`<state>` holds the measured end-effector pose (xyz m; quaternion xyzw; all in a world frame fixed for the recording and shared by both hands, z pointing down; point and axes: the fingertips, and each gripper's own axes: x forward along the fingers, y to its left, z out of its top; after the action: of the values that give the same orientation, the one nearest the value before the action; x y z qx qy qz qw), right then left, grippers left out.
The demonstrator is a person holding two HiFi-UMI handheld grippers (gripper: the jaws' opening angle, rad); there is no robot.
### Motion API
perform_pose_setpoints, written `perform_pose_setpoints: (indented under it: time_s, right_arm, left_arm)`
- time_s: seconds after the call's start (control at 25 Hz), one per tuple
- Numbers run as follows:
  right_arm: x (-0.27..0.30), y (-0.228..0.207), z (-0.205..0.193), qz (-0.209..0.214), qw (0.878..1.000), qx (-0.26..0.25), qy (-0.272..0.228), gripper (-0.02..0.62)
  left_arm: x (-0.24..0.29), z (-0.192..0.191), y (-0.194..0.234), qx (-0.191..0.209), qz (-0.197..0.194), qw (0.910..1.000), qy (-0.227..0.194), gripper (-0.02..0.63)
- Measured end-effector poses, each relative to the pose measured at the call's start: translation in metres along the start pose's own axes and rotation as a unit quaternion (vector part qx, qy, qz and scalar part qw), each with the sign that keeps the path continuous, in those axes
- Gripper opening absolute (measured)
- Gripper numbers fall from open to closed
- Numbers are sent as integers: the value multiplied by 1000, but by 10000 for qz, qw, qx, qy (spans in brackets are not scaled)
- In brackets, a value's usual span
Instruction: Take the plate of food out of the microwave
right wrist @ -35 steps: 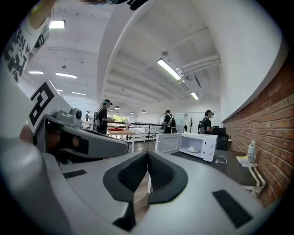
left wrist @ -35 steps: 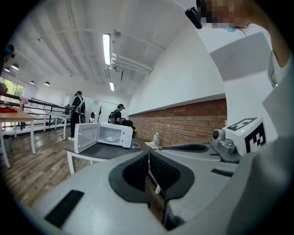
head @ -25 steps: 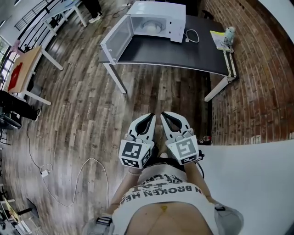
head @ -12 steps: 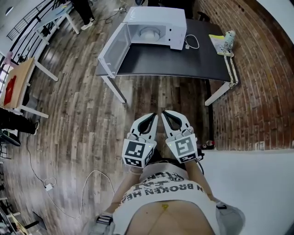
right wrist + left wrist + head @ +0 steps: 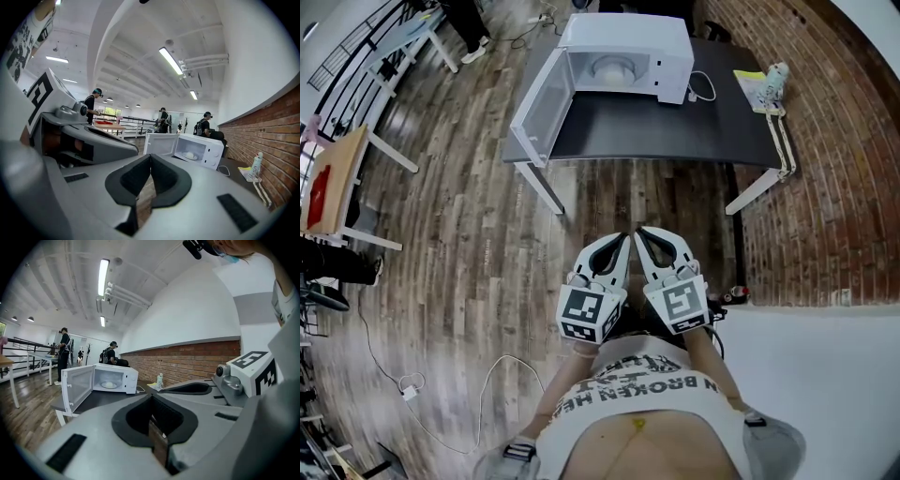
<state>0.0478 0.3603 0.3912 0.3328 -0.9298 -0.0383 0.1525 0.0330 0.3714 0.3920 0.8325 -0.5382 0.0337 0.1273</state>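
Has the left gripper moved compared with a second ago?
Yes. The left gripper has come closer to the black table; less wooden floor shows between them in the head view.

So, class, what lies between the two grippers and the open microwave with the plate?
Bare wooden floor, then a strip of dark table top; the head view shows it.

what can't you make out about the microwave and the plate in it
- Food on the pale round plate inside the open white microwave: too small in every view to name.
- Microwave's control panel: head view, too small to read.
- Small pale object at the black table's right end: head view, too small to identify.
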Motion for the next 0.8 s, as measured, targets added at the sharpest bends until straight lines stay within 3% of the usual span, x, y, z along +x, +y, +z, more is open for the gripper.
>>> perform_pose_setpoints:
  time_s: [0.44, 0.8]
  right_arm:
    - [44, -1, 7, 246, 9996, -105, 70, 8]
    - [105, -37, 17, 507, 9986, -121, 32, 9]
  left_arm:
    - [10, 2, 45, -247, 241, 9994, -4, 6]
    - [57, 19, 88, -379, 400, 9985, -10, 6]
